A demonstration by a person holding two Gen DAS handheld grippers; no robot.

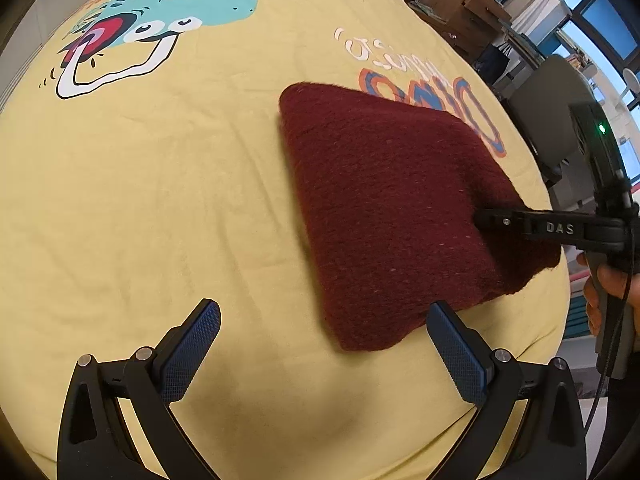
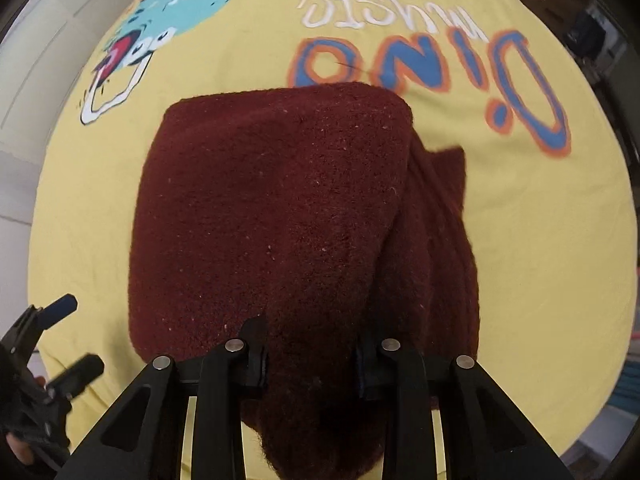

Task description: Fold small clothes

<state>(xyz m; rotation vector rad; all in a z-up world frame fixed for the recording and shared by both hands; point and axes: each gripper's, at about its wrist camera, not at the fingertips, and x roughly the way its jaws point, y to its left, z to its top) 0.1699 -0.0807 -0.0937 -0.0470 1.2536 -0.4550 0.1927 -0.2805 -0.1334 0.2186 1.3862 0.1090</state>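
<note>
A dark red knitted cloth (image 1: 384,200) lies folded on the yellow printed sheet (image 1: 160,200). In the right wrist view the cloth (image 2: 272,208) fills the middle, with a loose flap sticking out on its right side. My right gripper (image 2: 310,354) is shut on the cloth's near edge, which bunches between its fingers; it also shows in the left wrist view (image 1: 492,220) pinching the cloth's right edge. My left gripper (image 1: 324,340) is open and empty, just off the cloth's near left corner; it shows in the right wrist view (image 2: 72,332) at the lower left.
The sheet carries a teal dinosaur print (image 1: 160,12) at the far left and orange-blue lettering (image 2: 440,68) beyond the cloth. Cardboard boxes (image 1: 464,4), a grey chair (image 1: 548,108) and windows stand past the bed's right edge.
</note>
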